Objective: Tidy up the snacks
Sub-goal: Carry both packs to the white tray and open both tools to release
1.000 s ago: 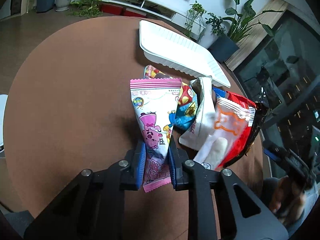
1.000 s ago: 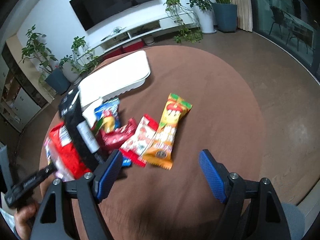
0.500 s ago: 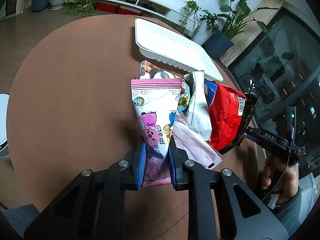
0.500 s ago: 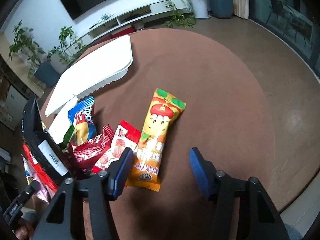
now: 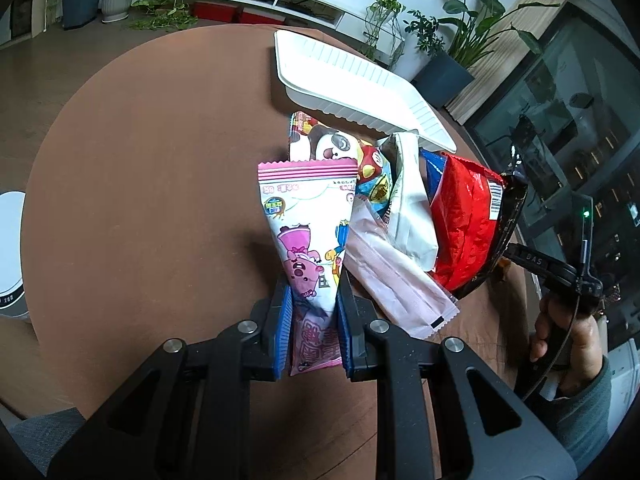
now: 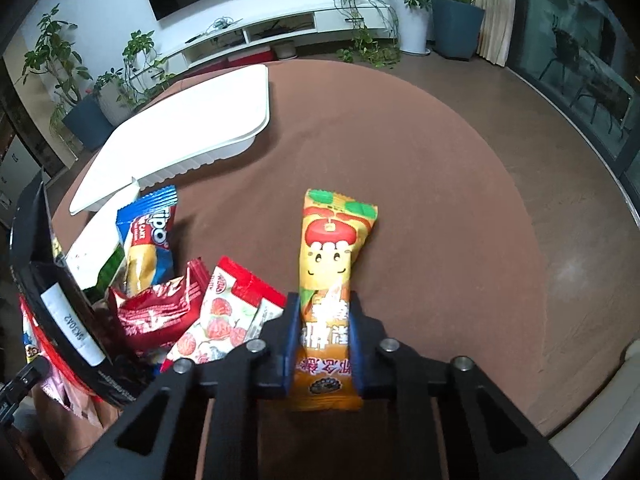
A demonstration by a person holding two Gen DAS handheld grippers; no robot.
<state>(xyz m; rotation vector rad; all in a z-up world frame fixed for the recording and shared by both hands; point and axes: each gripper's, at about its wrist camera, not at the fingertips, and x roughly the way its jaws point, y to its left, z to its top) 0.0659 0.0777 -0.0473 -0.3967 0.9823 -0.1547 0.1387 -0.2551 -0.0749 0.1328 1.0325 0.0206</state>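
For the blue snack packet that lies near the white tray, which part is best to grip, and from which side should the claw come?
Probably the far crimped end of the blue packet, coming from above on the open table side. That flat sealed edge lies free near the white tray, while its near end is tucked among the dark red packet and other snacks, leaving little room for the pads.

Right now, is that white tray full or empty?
Empty. The white tray shows only its bare ribbed inside in the left wrist view; the snack packets lie beside it on the brown table.
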